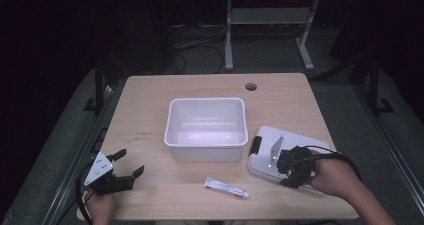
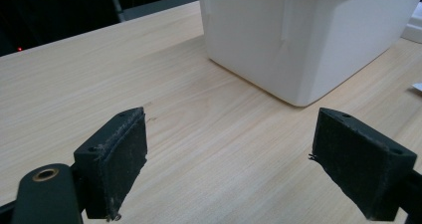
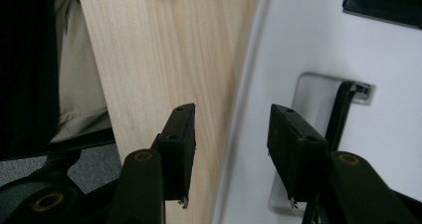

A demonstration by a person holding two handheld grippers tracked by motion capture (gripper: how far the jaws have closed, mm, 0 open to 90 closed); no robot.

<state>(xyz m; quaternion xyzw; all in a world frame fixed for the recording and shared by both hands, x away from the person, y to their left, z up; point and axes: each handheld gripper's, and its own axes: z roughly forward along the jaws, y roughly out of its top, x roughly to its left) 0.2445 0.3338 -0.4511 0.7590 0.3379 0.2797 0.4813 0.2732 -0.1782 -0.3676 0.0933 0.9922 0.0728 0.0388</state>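
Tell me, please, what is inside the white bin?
The white bin looks empty: its bare white floor shows from the high view. The strip of floor just behind its near wall is covered. The tube lies outside on the table.

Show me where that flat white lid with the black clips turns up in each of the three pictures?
High view: the white lid lies flat at lower right of the table, under the right gripper.
Left gripper view: just a white corner at the far right edge, likely the lid.
Right gripper view: it covers the right half, its edge between the open jaws.
Shared landmark: the white tub, beside the lid in the high view, looms ahead in the left gripper view.
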